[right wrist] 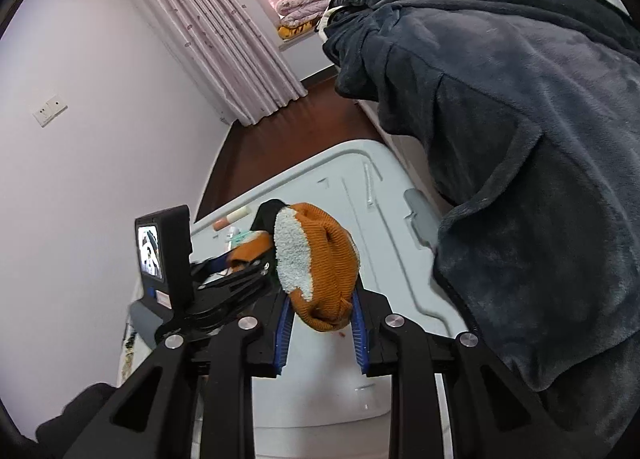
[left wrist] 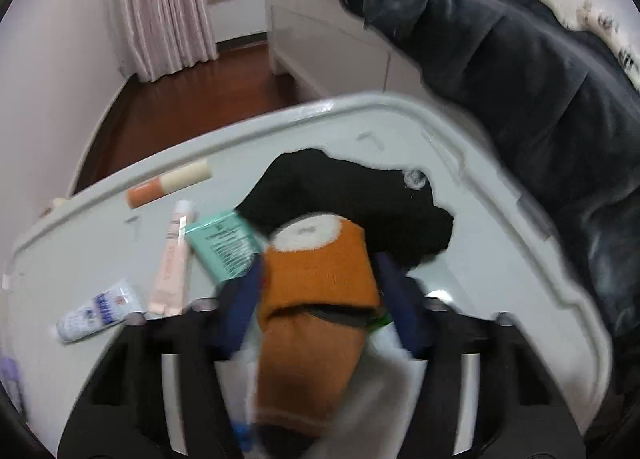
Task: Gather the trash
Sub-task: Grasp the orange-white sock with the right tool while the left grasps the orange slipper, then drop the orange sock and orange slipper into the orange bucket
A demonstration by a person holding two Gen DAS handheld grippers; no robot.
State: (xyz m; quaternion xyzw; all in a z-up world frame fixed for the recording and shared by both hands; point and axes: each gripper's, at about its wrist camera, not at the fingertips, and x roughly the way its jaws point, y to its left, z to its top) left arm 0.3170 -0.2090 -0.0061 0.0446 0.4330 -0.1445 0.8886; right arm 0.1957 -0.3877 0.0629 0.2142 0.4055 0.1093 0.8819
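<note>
Seen from the left wrist, my left gripper is shut on an orange knit sock with a white patch, just above a white table top. A black sock lies behind it. Left of the fingers lie a teal sachet, a pink tube, a white tube and an orange-and-cream tube. In the right wrist view my right gripper is shut on an orange sock with white fleecy lining, lifted off the table top. The left gripper is to its left, holding orange knit.
A dark fleece blanket hangs over the bed along the table's right side. Beyond the table are a wooden floor, pale curtains and a white wall on the left.
</note>
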